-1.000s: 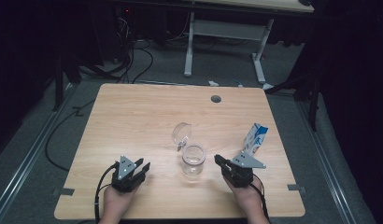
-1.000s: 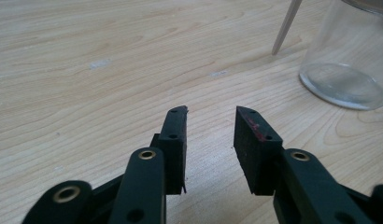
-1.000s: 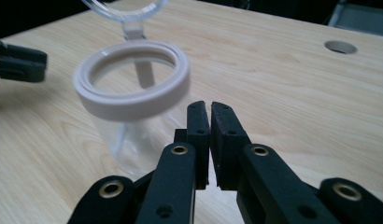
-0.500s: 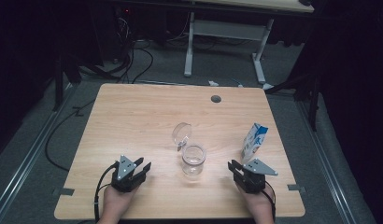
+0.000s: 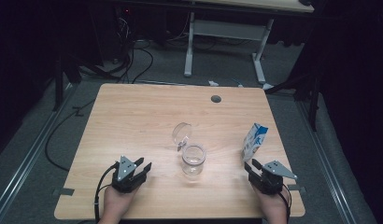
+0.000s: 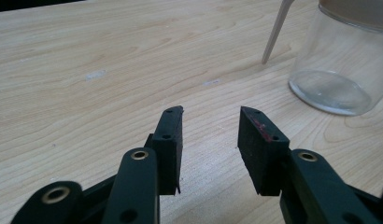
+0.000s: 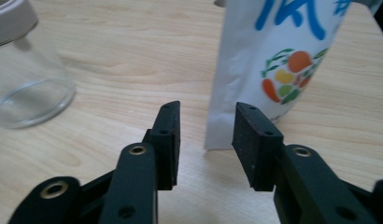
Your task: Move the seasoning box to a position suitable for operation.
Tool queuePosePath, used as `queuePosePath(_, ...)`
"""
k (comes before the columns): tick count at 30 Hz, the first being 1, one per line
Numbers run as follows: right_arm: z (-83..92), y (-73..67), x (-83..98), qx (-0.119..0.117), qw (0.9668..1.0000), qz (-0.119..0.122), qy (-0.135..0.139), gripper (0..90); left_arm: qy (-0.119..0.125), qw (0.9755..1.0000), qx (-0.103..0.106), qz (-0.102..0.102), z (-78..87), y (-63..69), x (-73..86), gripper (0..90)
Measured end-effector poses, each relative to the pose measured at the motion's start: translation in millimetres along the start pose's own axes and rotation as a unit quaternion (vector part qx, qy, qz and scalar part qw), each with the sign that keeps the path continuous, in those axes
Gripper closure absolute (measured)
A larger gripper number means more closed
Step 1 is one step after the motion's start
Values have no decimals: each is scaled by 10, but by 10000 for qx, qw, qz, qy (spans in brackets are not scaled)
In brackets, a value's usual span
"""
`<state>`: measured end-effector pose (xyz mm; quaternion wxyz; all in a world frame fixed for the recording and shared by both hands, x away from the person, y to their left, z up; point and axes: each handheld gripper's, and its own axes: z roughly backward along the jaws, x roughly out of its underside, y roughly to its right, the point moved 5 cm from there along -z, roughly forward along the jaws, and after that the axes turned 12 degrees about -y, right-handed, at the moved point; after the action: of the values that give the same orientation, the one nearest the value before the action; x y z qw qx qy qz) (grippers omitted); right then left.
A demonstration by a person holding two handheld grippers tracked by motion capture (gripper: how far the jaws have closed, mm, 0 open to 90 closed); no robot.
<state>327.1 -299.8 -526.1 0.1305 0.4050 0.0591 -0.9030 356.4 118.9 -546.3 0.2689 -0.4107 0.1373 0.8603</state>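
Standing upright on the right side of the wooden surface [image 5: 133,116], the white-and-blue pouch [image 5: 254,142] rests on its own base, its long axis running roughly vertical with a slight lean and its sealed top pointing up and a little toward the far edge; the fruit print on its front shows in the right gripper view [image 7: 278,56]. A second ago the right claw [image 5: 251,166] was clamped on that pouch; its jaws have just been opening, and the hand has drawn back toward the near right corner, so the pouch now stands free with nothing between the jaws, which sit apart just short of it. That reads as a finished placement: the pouch has been set down and let go, and it looks steady enough on its base. Left of it, around the middle of the surface, stands a clear glass jar [image 5: 193,160], open, with its hinged lid [image 5: 181,134] tipped back on the far side. Farther left, the left claw [image 5: 143,167] rests low near the front edge, jaws apart and empty, pointed toward the jar, having kept its place over the last second.
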Motion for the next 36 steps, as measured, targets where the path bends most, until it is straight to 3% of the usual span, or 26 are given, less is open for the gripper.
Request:
queuePosePath(3,-11,61,-34,75,9999,-97,-4,530,4,10000,-18,27,24,-8,24,608)
queuePosePath(10,-123,131,-148,327,9990,-300,17,250,77,9998,-166,112,157,-73,106,607)
queuePosePath(16,-275,124,-274,559,9980,-292,-13,183,114,9990,-350,245,307,-171,209,606)
queuePosePath(21,-369,185,-330,771,9963,-386,-61,187,150,9980,-479,385,419,-240,285,607)
queuePosePath(27,-383,226,-345,770,9959,-469,-20,313,178,9975,-516,440,465,-261,311,607)
queuePosePath(36,-296,271,-289,675,9967,-440,38,450,170,9987,-401,273,390,-178,235,603)
